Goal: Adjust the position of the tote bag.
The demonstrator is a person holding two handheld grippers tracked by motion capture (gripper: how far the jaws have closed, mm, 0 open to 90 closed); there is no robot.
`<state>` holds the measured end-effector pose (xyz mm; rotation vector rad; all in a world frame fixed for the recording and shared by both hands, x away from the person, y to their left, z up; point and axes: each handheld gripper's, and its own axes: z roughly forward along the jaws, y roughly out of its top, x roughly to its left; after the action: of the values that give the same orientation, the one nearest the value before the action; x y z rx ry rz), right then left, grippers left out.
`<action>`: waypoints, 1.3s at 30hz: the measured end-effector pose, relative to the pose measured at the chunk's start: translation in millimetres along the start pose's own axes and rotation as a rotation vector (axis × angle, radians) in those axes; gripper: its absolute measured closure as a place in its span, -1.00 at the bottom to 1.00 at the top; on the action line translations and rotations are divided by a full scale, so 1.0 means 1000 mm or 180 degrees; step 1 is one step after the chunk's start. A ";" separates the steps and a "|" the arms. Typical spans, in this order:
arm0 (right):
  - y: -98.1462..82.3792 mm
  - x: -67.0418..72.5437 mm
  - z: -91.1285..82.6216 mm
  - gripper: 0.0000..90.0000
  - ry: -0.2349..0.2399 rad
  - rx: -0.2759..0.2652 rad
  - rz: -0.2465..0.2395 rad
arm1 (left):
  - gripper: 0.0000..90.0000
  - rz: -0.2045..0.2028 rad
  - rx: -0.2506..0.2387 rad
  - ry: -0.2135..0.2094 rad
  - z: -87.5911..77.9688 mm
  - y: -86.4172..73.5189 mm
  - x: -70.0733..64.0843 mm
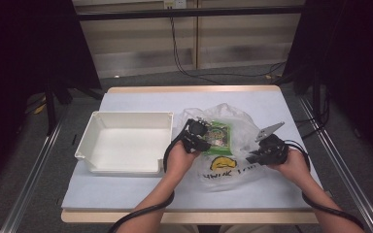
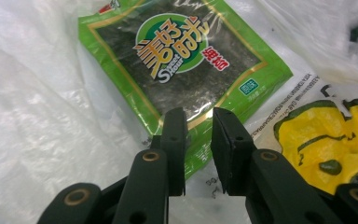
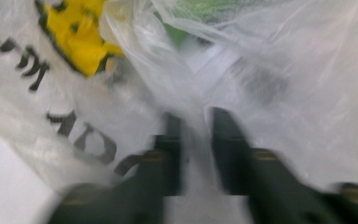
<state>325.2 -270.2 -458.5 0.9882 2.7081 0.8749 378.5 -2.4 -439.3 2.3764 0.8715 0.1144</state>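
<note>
Left gripper sits narrowly parted over the green seaweed packet, a corner edge between its jaws, grip unclear. The packet lies on the plastic bag, right of the white tray. Right gripper, blurred, slightly parted around bag film.

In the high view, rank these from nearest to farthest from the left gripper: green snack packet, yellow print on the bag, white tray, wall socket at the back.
1. Green snack packet: right at the left gripper tips, on the plastic bag.
2. Yellow print: just beyond, toward the person.
3. White tray: to the gripper's left; its near wall is about as close as the print, too close to call.
4. Wall socket: far back, top edge.
</note>
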 end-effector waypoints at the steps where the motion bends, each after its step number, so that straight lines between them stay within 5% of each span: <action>1: 0.004 0.001 -0.001 0.43 0.0051 -0.0015 0.0043 | 0.67 0.0066 0.0012 0.0003 0.000 0.001 0.001; 8: 0.031 0.015 0.013 -0.29 0.0142 -0.0111 -0.0066 | 0.67 0.0081 -0.0019 -0.0024 -0.001 0.005 0.004; 11: 0.035 0.024 0.029 -0.50 0.0178 -0.0027 -0.0100 | 0.66 0.0081 -0.0032 -0.0054 -0.001 0.004 0.004; 14: 0.035 0.030 0.043 -0.48 0.0044 0.0142 -0.0179 | 0.66 0.0096 -0.0021 -0.0046 -0.001 0.003 0.003; 26: 0.038 0.035 0.042 0.49 -0.0056 0.0036 -0.0157 | 0.66 0.0014 -0.0053 -0.0054 0.000 -0.002 0.001; 29: 0.038 0.032 0.042 0.96 -0.0001 0.0011 -0.0119 | 0.66 0.0042 -0.0057 -0.0038 -0.002 -0.002 0.001; 34: 0.042 0.031 0.042 1.00 0.0023 0.0100 -0.0128 | 0.66 -0.0095 -0.0136 -0.0018 -0.004 -0.002 0.000; 36: 0.042 0.032 0.041 1.00 0.0025 0.0134 -0.0160 | 0.66 0.0068 -0.0031 -0.0023 -0.008 -0.001 0.004; 39: 0.038 0.031 0.037 1.00 0.0108 0.0131 -0.0135 | 0.66 0.0031 -0.0090 -0.0023 -0.009 -0.001 0.003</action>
<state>333.5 -209.9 -465.6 0.9285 2.7752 0.8392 377.9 4.6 -432.9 2.3535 0.8496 0.1213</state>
